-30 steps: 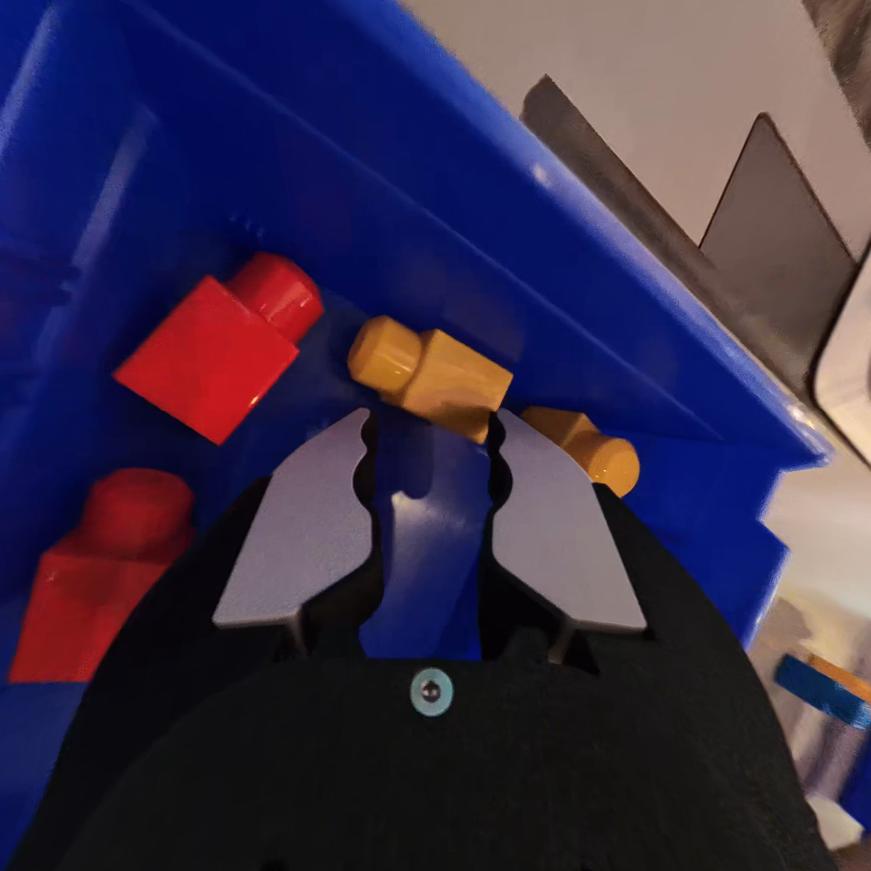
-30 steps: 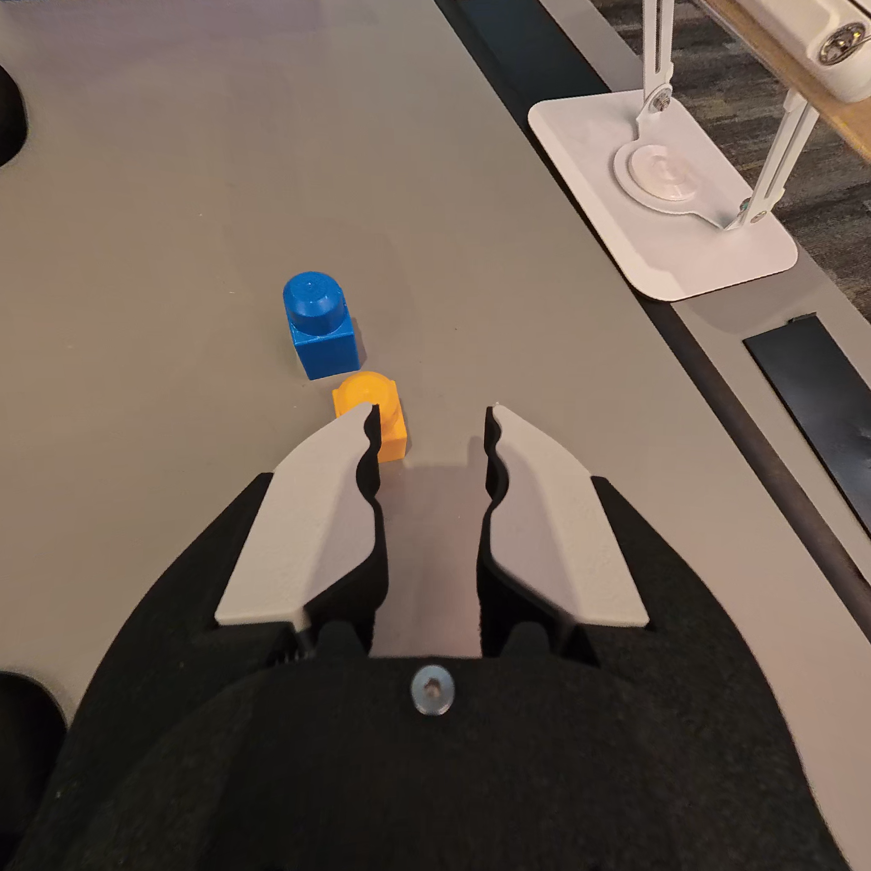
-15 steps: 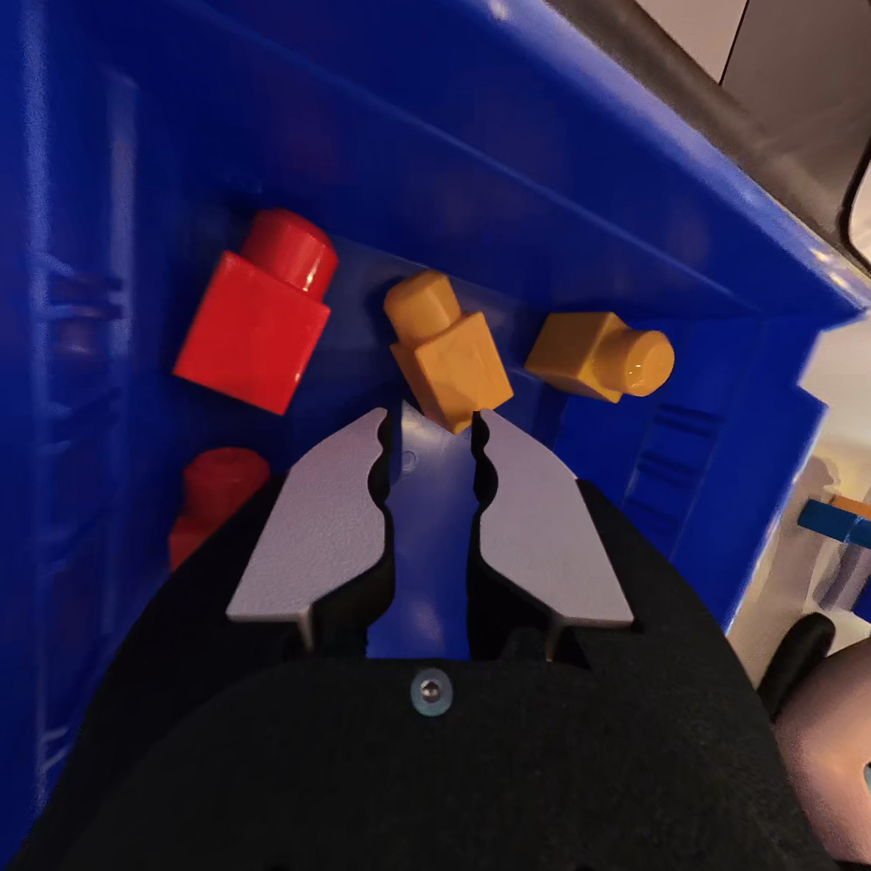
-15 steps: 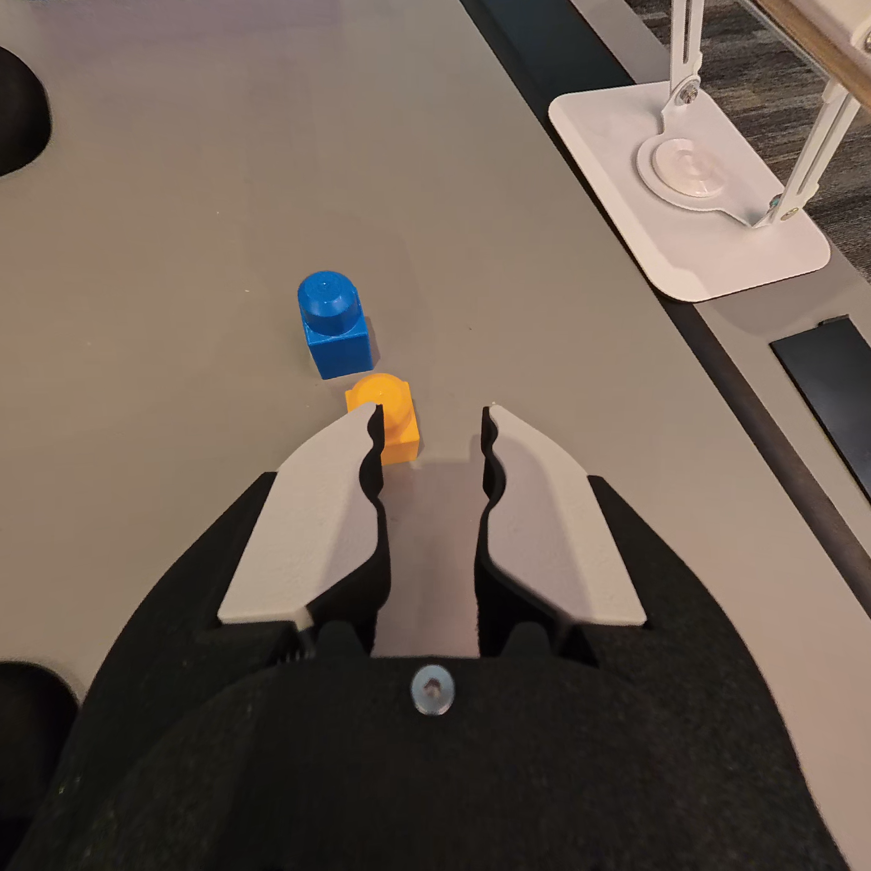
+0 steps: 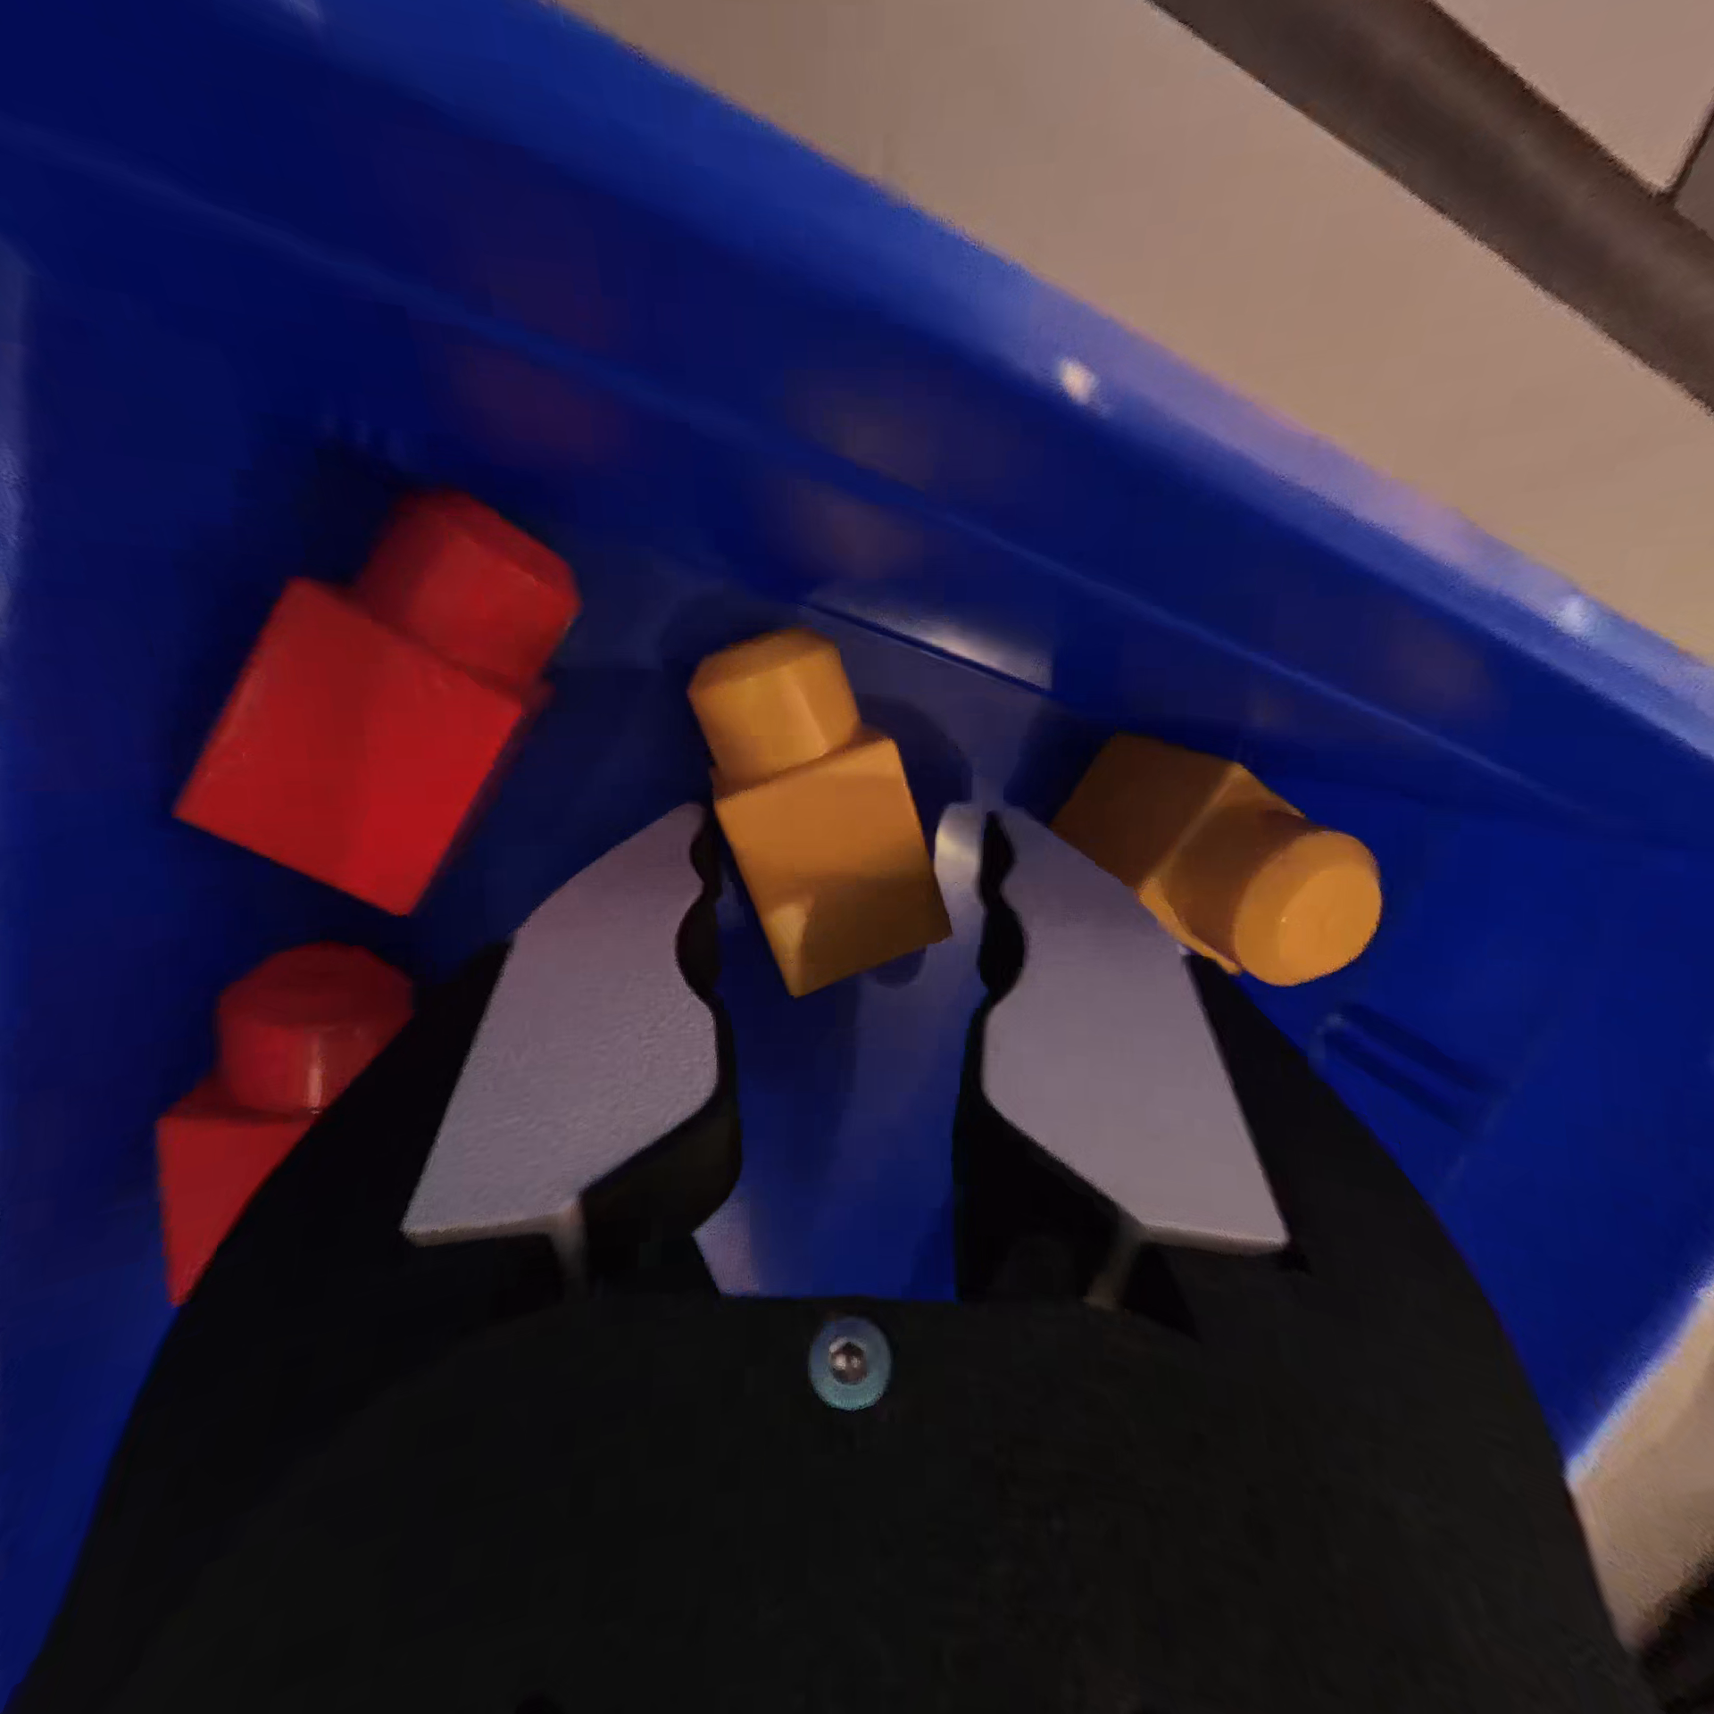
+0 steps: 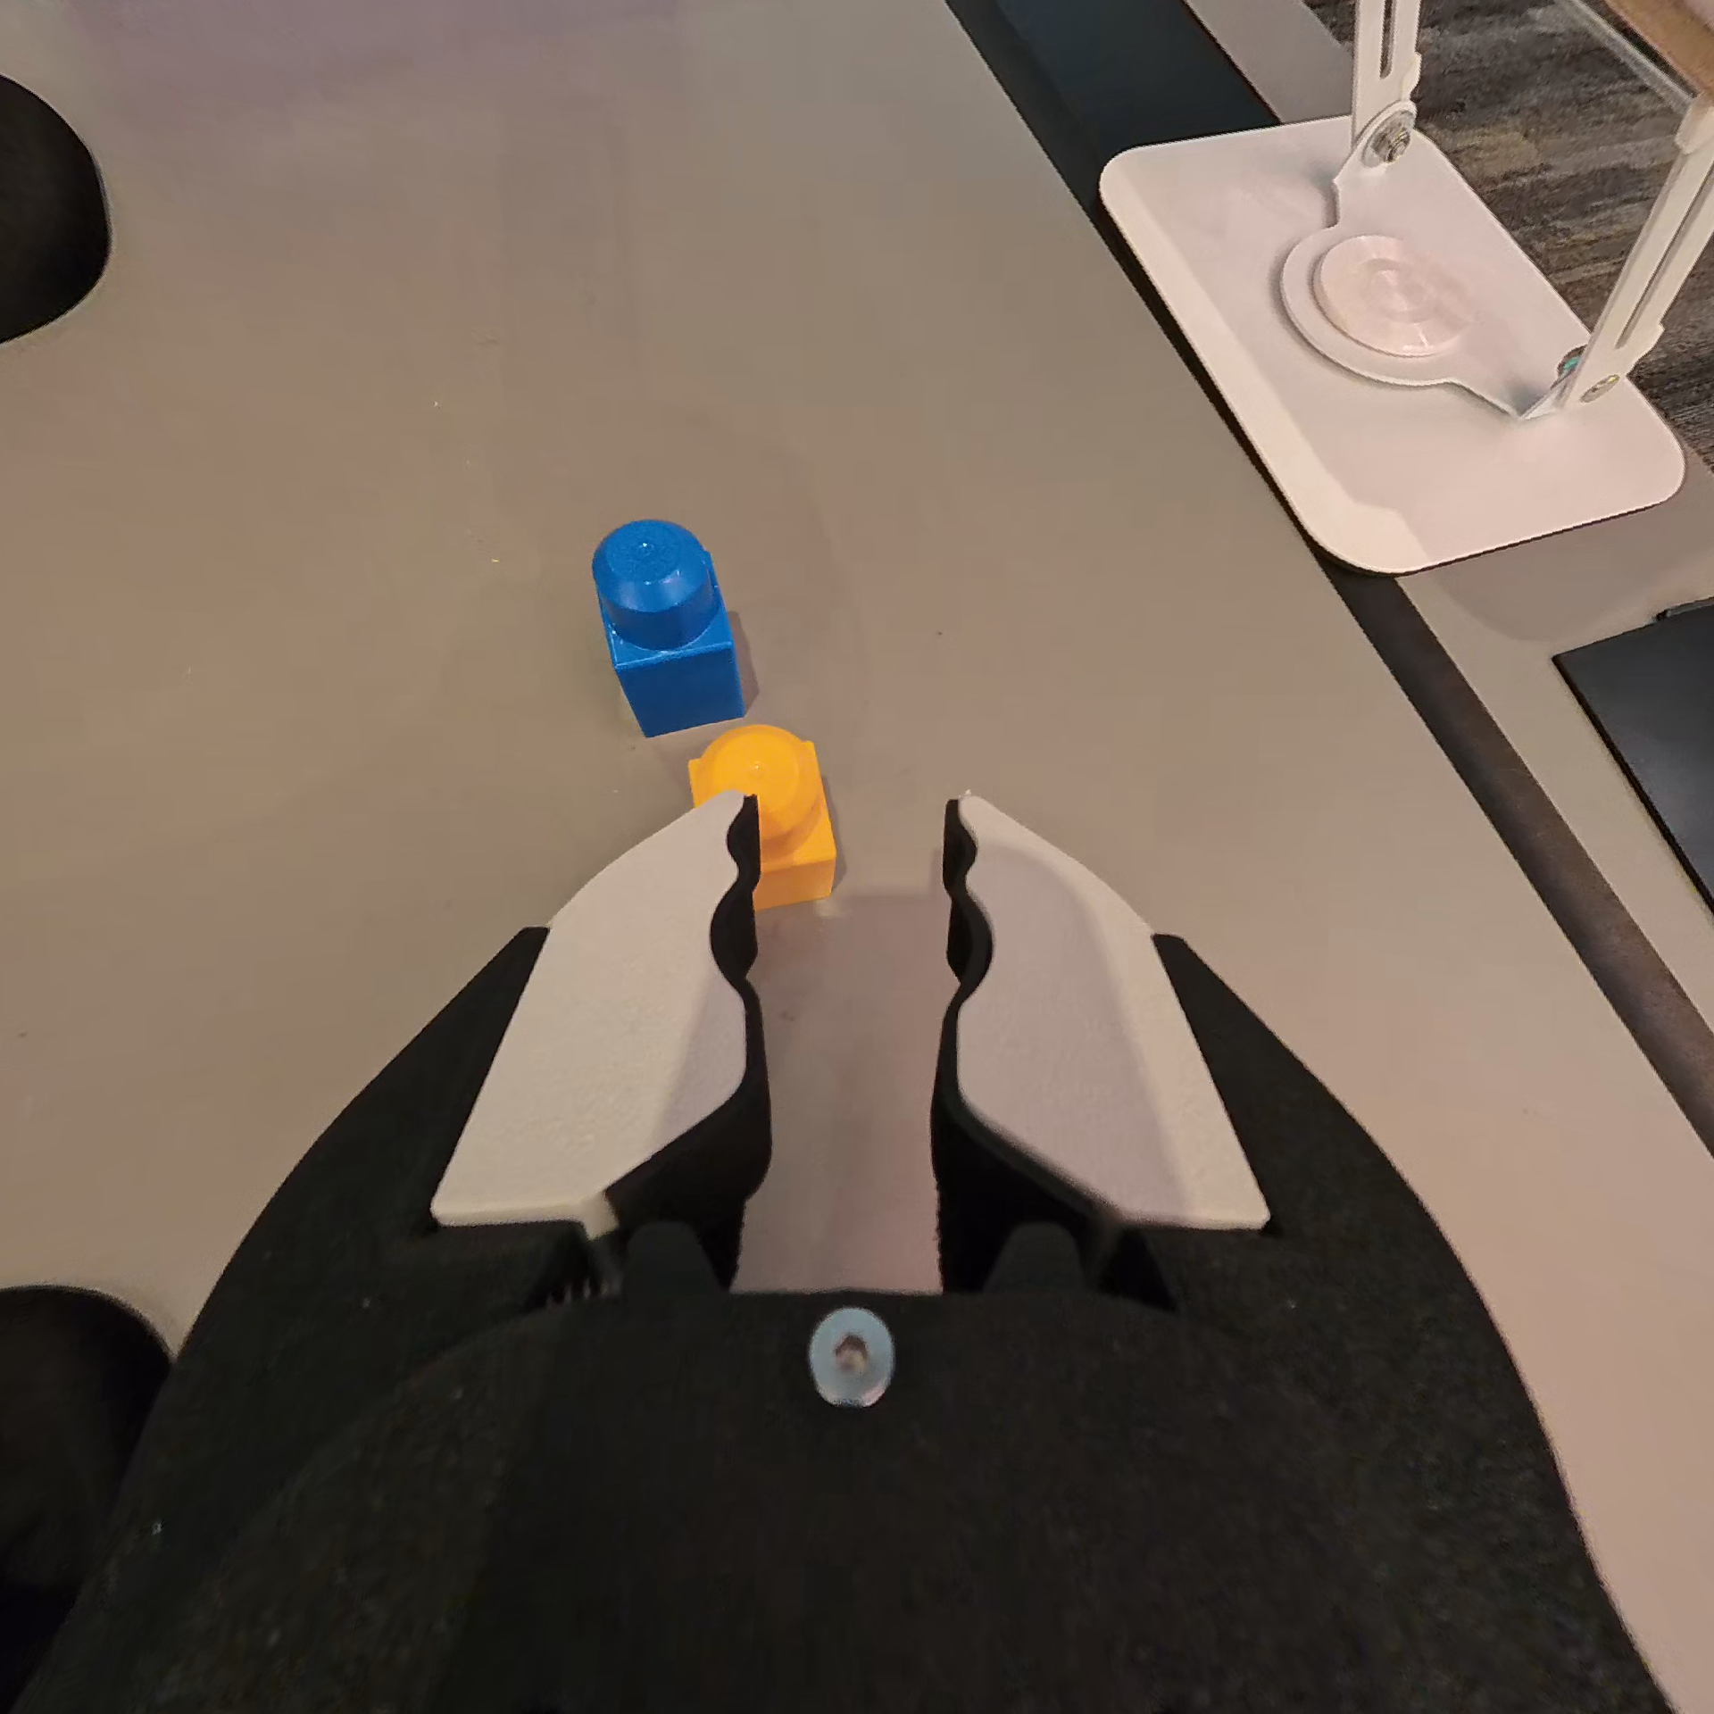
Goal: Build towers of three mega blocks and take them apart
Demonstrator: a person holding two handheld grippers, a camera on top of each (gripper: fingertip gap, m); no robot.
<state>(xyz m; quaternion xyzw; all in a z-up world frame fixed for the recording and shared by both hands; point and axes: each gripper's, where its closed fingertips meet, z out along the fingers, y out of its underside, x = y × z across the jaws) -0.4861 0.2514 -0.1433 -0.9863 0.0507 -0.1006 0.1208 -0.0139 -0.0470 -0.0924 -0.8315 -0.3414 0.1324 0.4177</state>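
In the left wrist view my left gripper [image 5: 844, 825] is open inside a blue bin [image 5: 927, 390]. A yellow block [image 5: 825, 835] lies on its side between my fingertips, with a small gap at the right finger. A second yellow block [image 5: 1224, 872] lies just right of the right finger. Two red blocks [image 5: 371, 733] [image 5: 269, 1067] lie to the left. In the right wrist view my right gripper [image 6: 849, 807] is open and empty above a grey table [image 6: 1020, 464]. A yellow block [image 6: 788, 835] stands upright by its left fingertip, with a blue block [image 6: 672, 640] just beyond it.
A white stand base [image 6: 1391, 352] with two thin struts sits at the table's right edge. Dark rounded cutouts [image 6: 37, 213] [image 6: 56, 1373] show at the left of the table. The bin's walls close in around the left gripper. Tip to tip, the grippers are about 55 centimetres apart.
My left gripper has opened wider and moved forward, so the yellow block now sits between its fingertips. My right gripper has drifted slightly; the two blocks on the table have not moved.
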